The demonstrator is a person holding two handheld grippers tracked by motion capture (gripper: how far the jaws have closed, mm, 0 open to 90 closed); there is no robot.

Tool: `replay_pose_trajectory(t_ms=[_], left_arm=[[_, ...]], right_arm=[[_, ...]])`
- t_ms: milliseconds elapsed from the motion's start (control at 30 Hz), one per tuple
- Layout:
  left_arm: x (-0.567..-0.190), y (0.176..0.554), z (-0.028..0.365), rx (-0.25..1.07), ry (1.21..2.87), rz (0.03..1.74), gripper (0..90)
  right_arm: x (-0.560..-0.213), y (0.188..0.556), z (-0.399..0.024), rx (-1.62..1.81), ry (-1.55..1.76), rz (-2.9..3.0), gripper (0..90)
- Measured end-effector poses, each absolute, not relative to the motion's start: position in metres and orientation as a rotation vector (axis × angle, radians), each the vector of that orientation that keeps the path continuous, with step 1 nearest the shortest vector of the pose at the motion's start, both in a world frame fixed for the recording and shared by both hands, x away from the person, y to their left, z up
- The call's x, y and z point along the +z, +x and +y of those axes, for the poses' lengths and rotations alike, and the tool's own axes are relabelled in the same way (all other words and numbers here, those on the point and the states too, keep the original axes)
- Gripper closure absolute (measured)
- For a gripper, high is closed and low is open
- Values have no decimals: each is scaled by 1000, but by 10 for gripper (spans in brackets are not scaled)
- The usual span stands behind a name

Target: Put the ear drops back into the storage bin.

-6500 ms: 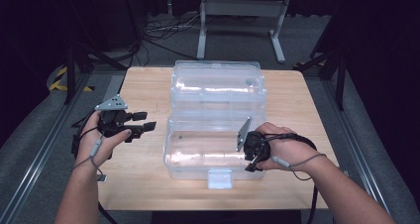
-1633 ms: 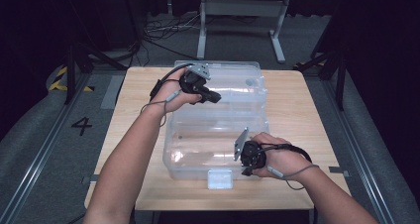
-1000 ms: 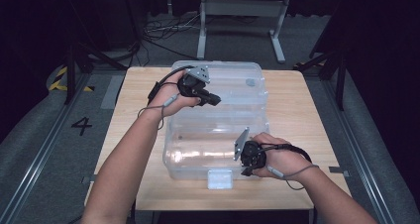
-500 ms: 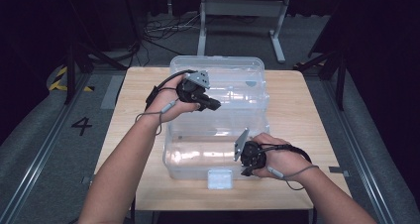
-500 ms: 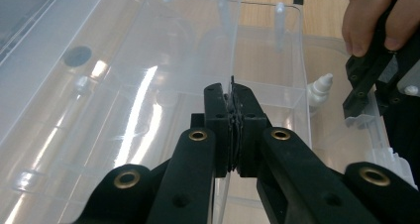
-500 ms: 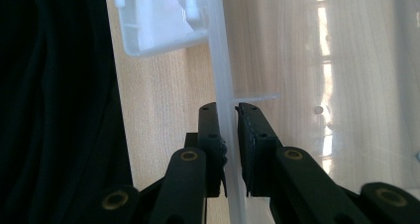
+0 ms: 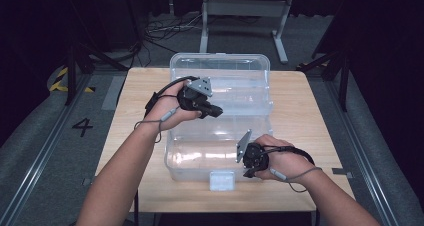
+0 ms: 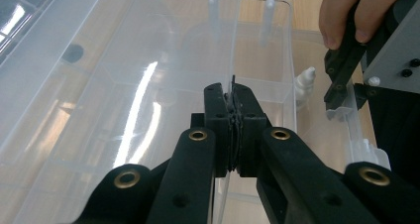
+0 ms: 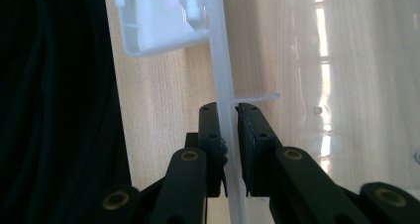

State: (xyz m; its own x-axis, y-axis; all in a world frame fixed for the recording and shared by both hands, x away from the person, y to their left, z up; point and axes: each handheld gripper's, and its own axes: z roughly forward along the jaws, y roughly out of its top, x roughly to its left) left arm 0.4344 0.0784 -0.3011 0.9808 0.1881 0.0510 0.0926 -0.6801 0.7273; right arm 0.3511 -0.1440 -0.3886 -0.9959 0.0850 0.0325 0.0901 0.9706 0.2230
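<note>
Clear plastic box [image 7: 220, 136] sits mid-frame on the wooden worktop [image 7: 310, 116]. Left claw [image 7: 216, 111], just above centre, is clamped shut on the thin edge of what looks like the raised lid [image 8: 148, 85]. Right claw [image 7: 248, 172], lower right of centre, pinches the box's front rim [image 9: 225, 110].

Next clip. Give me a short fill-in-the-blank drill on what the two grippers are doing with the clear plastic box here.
1. The left gripper is shut on the thin edge of the clear ____.
2. The right gripper is clamped on the box's front ____.
3. The box rests on a ____ table.
4. The white latch sits at the box's ____ side.

Missing words: lid; rim; wooden; front
</note>
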Motion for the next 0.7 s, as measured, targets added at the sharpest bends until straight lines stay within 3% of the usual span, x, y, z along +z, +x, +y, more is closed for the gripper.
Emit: replay_pose_trajectory(t_ms=[700], left_arm=[[-306,409,78,161,2320,166,879]], right_arm=[[-388,349,-144,-337,-140,-3111,821]])
